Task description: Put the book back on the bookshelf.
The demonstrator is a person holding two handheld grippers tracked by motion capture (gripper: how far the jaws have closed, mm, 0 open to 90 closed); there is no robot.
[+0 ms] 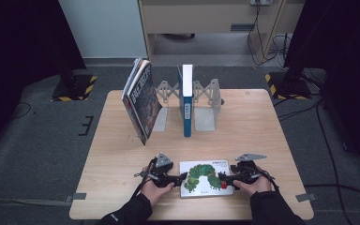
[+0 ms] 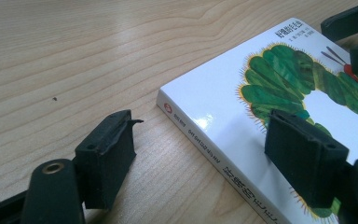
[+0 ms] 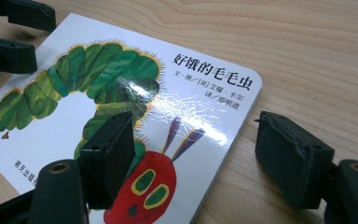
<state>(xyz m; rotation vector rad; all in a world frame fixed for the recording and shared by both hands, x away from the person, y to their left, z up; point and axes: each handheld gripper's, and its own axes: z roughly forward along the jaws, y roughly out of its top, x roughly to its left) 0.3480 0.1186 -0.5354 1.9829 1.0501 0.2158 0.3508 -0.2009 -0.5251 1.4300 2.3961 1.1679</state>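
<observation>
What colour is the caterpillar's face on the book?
Red, with yellow-and-green eyes, on the caterpillar book; the right gripper view shows it best.

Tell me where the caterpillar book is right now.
In the high view the caterpillar book lies flat near the table's front edge, between the left gripper and right gripper, in front of the upright blue book.

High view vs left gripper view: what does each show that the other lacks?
High view alone: the metal rack at the table's far side, a blue book upright in it, a dark book leaning at its left, and both hands.

Left gripper view alone: the caterpillar book's spine with its printed lettering, lying between the left gripper's open jaws.

Both: the caterpillar book flat on the table, with the right gripper at its opposite edge.
</observation>
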